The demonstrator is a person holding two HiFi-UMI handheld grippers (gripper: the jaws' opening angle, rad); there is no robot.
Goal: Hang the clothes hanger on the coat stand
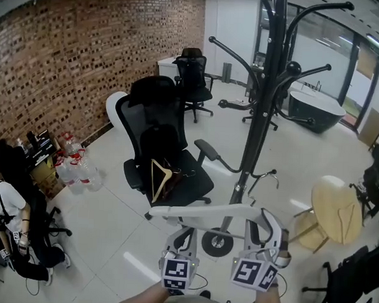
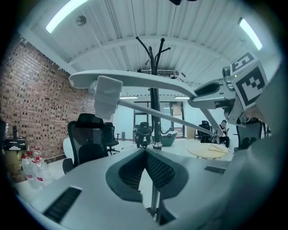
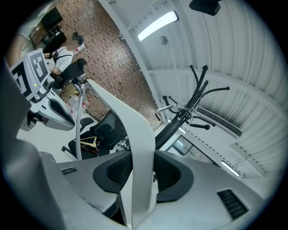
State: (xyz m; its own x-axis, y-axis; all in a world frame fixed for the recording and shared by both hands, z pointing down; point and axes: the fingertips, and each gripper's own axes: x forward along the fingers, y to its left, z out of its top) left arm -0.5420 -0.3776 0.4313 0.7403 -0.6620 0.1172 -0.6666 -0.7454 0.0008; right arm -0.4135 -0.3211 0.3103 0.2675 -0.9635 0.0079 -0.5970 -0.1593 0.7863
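- Right gripper (image 3: 143,156) is clamped on the white clothes hanger (image 1: 200,211) — I see its arm pinched between the pads, jaws part-way apart.
- Left gripper (image 2: 145,152): tips together, nothing in them, sitting below the hanger's left half.
- The hanger lies level on the near side of the black coat stand (image 1: 260,119) — on no hook.

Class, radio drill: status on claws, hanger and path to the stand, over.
Left claw shut, empty. Right claw shut on white hanger, not yet hung. Coat stand close ahead; office chair to its left, path looks clear.
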